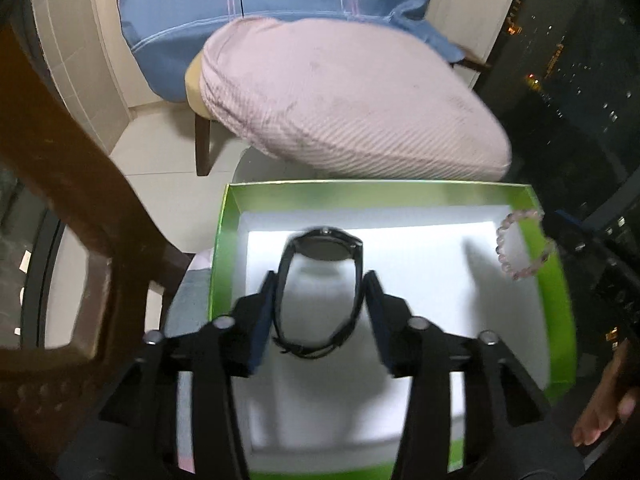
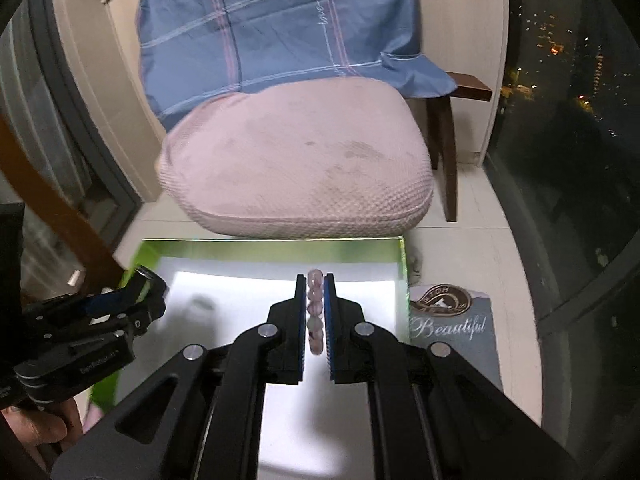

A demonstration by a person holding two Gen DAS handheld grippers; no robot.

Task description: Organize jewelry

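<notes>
Over the open green box [image 1: 224, 240], with both pieces not yet set down: nearest to us in the left wrist view, our left gripper [image 1: 320, 292] stands with its jaws spread around a black wristwatch [image 1: 320, 288], the strap loop hanging between the blue pads and the dial at the far end, past the fingertips; the pads seem to bear on the sides of the strap, though blur at the contact leaves us unsure whether they are clamping it or merely framing it. In the right wrist view our right gripper [image 2: 316, 300] holds a pale pink bead bracelet [image 2: 314, 300] edge-on, a column of beads standing in the narrow slot between the two pads, its top bead poking just beyond the tips; there the pads look pressed against the beads on both sides. Below both tools lies the box's white floor, bare as far as we can see, with shadows of watch and bracelet falling across it, so we judge the carrying done and the placing still ahead. The bracelet hangs near the box's right wall, the watch nearer the middle, the two well apart. Beside the box lies a grey cloth [image 2: 452, 328] printed "Beautiful"; beyond it stands a chair with a pink cushion [image 2: 296, 160] and blue plaid fabric [image 2: 272, 24]
</notes>
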